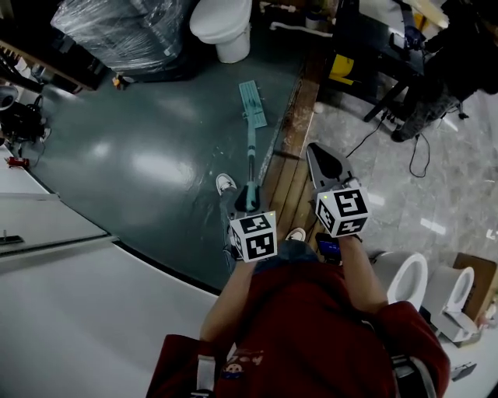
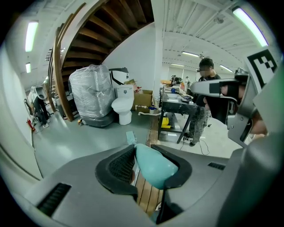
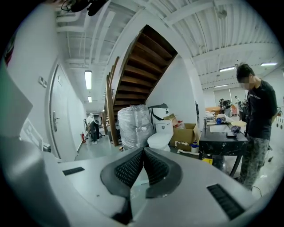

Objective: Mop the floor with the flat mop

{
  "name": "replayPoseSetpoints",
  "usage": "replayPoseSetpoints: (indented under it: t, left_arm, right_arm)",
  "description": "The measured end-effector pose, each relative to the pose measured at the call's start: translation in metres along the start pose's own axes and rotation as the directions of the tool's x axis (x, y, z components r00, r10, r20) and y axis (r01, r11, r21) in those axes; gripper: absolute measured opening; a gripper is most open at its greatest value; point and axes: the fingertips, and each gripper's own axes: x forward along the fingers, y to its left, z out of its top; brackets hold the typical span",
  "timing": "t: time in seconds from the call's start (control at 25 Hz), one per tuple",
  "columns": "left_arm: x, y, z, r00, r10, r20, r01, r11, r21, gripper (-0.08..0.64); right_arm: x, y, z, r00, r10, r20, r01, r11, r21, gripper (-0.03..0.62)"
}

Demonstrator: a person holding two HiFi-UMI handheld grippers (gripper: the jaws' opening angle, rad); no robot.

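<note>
Teal flat mop handle (image 2: 155, 170) clamped in left hand-held gripper (image 2: 143, 148); right hand-held gripper (image 3: 143, 150) pinched closed, empty.

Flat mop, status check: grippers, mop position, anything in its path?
Left gripper shut on teal flat mop handle end; right gripper shut, empty. Mop head flat on grey-green floor beside wooden strip. White toilet ahead, apart from it.

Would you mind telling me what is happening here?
A person works with two handheld grippers. The left gripper is clamped on the teal end of the mop handle, and the mop head lies flat on the grey floor, short of the toilet. The right gripper is shut on nothing, held beside the left, off the mop.
</note>
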Motion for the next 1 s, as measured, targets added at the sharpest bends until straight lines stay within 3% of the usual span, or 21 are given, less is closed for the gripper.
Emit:
replayPoseSetpoints:
  t: [0.4, 1.0]
  left_arm:
    - [-0.047, -0.024, -0.028, 1.0, -0.013, -0.002, 0.013, 1.0, 0.013, 0.127]
    - [-0.084, -0.024, -0.048, 0.999, -0.038, 0.018, 0.038, 0.999, -0.002, 0.129]
  right_arm:
    - [-0.034, 0.013, 0.003, 1.0, 0.012, 0.02, -0.012, 1.0, -0.006, 0.017]
    - [-0.056, 0.044, -0.005, 1.0, 0.014, 0.02, -0.014, 1.0, -0.027, 0.017]
